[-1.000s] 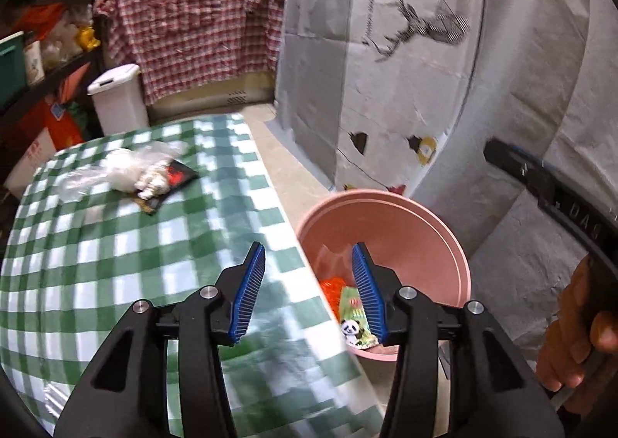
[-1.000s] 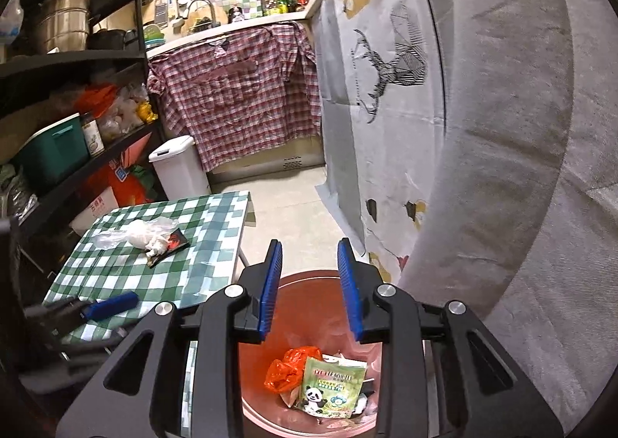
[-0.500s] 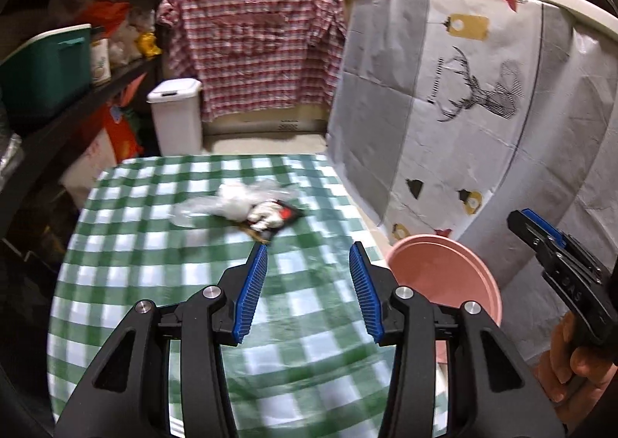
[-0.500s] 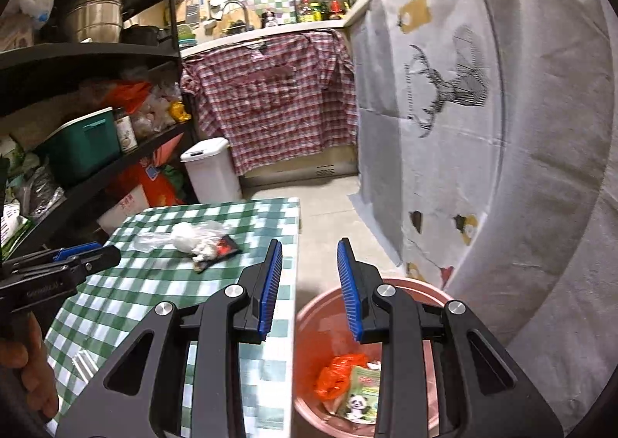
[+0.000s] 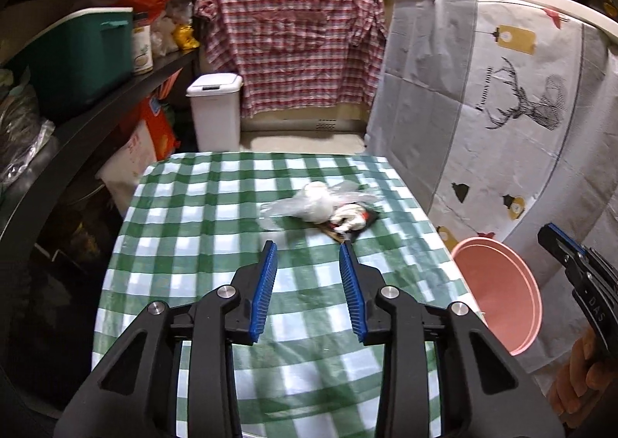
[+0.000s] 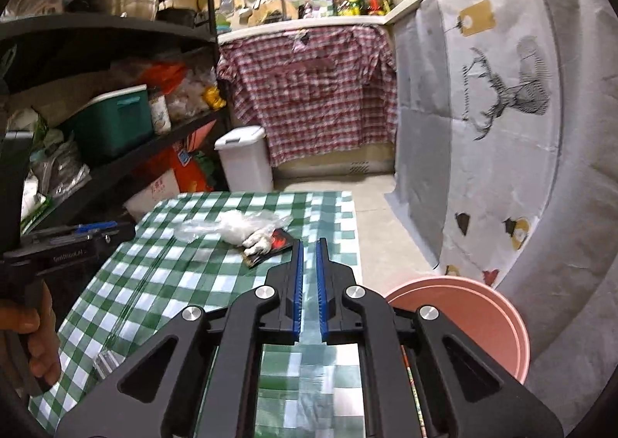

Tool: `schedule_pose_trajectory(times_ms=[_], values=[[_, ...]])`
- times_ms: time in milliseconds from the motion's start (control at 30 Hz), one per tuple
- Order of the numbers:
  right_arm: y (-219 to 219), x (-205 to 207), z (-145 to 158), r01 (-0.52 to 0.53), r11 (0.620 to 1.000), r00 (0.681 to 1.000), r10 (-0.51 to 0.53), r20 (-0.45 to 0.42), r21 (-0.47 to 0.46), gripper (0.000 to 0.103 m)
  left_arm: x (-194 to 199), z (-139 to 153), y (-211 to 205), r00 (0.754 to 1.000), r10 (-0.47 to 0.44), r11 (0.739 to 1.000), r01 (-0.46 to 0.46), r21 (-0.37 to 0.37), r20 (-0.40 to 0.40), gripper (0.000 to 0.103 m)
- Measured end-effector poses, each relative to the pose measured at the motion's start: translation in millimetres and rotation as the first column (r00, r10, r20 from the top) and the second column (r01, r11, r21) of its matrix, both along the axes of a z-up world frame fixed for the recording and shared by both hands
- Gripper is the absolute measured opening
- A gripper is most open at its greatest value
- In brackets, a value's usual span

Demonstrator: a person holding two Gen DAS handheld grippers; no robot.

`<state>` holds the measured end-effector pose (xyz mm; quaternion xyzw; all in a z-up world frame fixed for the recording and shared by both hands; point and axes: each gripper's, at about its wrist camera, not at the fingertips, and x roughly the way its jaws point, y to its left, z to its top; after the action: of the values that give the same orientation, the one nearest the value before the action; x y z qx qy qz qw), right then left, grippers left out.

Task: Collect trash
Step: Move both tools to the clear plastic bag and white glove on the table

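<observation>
Right gripper (image 5: 550, 235) reads "DAS" — left gripper (image 6: 116, 231) lettering blurred.

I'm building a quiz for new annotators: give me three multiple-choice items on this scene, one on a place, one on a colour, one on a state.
1. Where does the remaining trash lie?
A. on the checked table
B. on the floor
C. on the shelf

2. What colour is the basin beside the table?
A. blue
B. pink
C. white

3. What is between the right gripper's jaws?
A. a wrapper
B. a bag
C. nothing

Key:
1 A, the clear bag and black wrapper rest on the table.
2 B, the basin is pink.
3 C, the right gripper is closing on an empty gap.
</observation>
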<state>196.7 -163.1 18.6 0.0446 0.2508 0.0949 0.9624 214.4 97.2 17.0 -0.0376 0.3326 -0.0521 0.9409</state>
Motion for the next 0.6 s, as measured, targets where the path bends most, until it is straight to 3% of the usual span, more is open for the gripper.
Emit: schedule_pose_trajectory(times_ms=[100, 133, 600], values=[[8, 7, -8, -0.013, 1.0, 1.0, 0.013, -0.025, -0.018, 0.034, 6, -6, 9, 1.0, 0.017, 1.0, -0.017, 0.0, -0.012, 0.033], [11, 10, -10, -0.02, 1.0, 0.999, 0.02, -0.027, -0.018, 0.037, 8, -8, 11, 1.0, 0.02, 1.0, -0.02, 0.002, -0.013, 0.033], [32, 58, -29, -0.086, 0.996, 0.993, 0.086, -0.085, 0.004, 0.04, 38, -28, 29, 0.998, 0.053, 0.998, -0.053, -0.018, -0.021, 0.033]])
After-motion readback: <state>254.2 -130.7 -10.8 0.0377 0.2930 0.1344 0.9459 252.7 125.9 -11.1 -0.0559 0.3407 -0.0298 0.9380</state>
